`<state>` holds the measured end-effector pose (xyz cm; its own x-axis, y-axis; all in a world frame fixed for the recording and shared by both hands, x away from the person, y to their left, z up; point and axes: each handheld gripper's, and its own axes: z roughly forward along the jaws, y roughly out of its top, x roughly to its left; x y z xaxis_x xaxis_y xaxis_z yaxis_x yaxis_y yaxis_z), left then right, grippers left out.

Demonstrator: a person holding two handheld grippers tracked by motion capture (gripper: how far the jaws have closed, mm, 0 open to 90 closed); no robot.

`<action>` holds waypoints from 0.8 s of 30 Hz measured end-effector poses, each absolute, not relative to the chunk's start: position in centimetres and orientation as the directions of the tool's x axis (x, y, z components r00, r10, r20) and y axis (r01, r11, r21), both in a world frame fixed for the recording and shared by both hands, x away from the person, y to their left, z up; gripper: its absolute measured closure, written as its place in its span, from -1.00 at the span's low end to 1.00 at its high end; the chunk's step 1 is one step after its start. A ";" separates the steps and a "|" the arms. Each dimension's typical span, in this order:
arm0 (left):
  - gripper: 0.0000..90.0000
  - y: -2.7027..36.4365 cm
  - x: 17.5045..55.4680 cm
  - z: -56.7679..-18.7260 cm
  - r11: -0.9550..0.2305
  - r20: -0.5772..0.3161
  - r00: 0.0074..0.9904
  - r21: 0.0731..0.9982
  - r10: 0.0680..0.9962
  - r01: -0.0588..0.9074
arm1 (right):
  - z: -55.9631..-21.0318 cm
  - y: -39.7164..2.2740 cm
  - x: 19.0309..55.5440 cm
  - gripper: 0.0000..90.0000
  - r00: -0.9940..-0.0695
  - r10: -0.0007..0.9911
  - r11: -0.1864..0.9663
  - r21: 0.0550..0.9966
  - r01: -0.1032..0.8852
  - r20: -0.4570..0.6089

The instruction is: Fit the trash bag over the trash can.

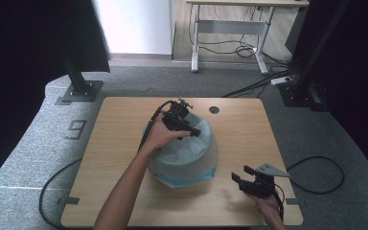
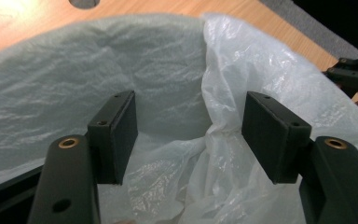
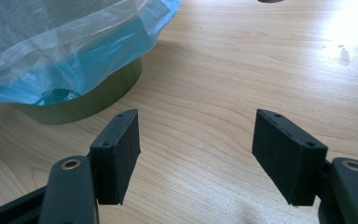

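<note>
At the middle of the counter (image 1: 124, 120) stands a bin (image 1: 184, 158) lined with a thin plastic bag (image 2: 121, 93); the bag's skirt is folded over the rim and hangs down the outside, tinted blue near the base in the right claw view. The left claw (image 1: 188, 128) is poised over the bin's far-left rim, its jaws wide apart and gripping nothing. In the left claw view a crumpled fold of the bag rises between those jaws, closer to the jaw on that view's right, but neither pad touches it. Towards the counter's near-right corner the right claw (image 1: 243, 176) hangs low over the wood, jaws also spread wide and empty, pointing back at the bin, which lies ahead and to the left in its own view, well apart. The left claw is much the nearer to the bag. The next move, I judge, turns on that fold: the left jaws need only shut on it.
</note>
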<state>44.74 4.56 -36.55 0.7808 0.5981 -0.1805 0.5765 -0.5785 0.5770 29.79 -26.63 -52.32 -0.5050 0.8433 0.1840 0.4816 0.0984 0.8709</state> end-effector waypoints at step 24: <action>-0.22 6.6 42.6 -34.5 -0.559 -0.125 0.789 0.640 0.601 0.527 | -52.4 -26.6 29.7 -0.30 -0.515 0.837 0.109 0.867 0.486 0.184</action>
<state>42.56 6.59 -34.45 0.7893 0.6012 -0.1248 0.5269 -0.5588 0.6404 29.73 -26.62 -52.40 -0.5153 0.8371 0.1836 0.4861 0.1090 0.8671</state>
